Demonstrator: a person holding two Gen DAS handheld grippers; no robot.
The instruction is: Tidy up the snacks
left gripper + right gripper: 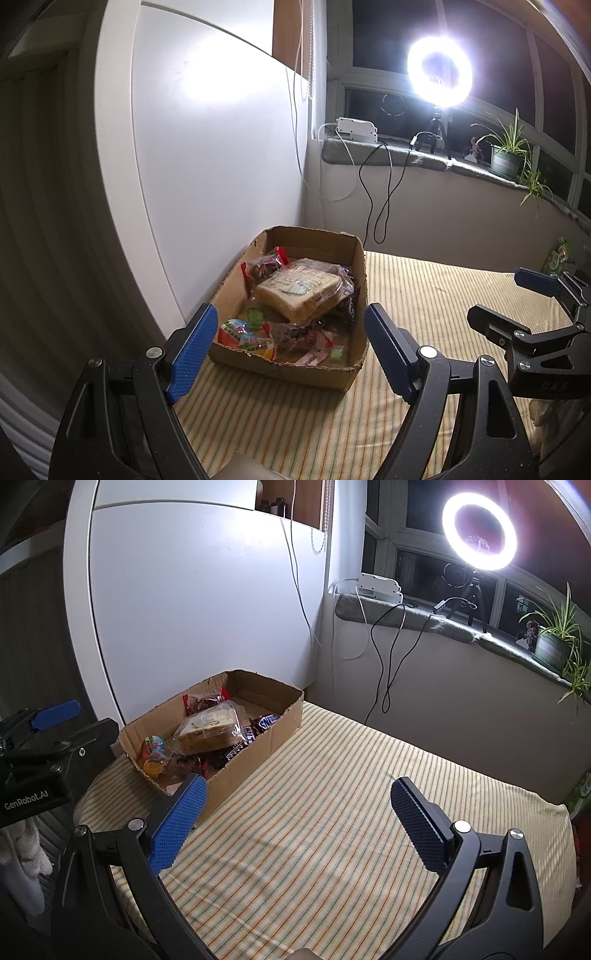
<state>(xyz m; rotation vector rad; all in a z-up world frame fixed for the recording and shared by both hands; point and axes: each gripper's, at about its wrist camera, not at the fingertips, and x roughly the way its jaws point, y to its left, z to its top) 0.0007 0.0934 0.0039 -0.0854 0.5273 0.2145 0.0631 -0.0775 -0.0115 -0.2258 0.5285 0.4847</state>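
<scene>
A shallow cardboard box (356, 266) (284, 720) sits on the striped tablecloth, filled with snacks. A bagged loaf of sliced bread (299, 293) (208, 729) lies on top. Around it are chocolate bars (267, 722), a red-edged packet (264, 267) and colourful candy packs (245, 338) (155, 755). My left gripper (291, 350) is open just in front of the box, with nothing between its blue pads. My right gripper (299, 825) is open over bare cloth to the right of the box, holding nothing. Each gripper shows at the edge of the other's view.
The striped table (351, 812) stands against a white cabinet panel (221, 147). Behind, a windowsill carries a lit ring light on a tripod (478, 531), a white power strip (378, 585) with hanging cables, and a potted plant (554, 642). A green snack bag (559, 254) lies at the far right.
</scene>
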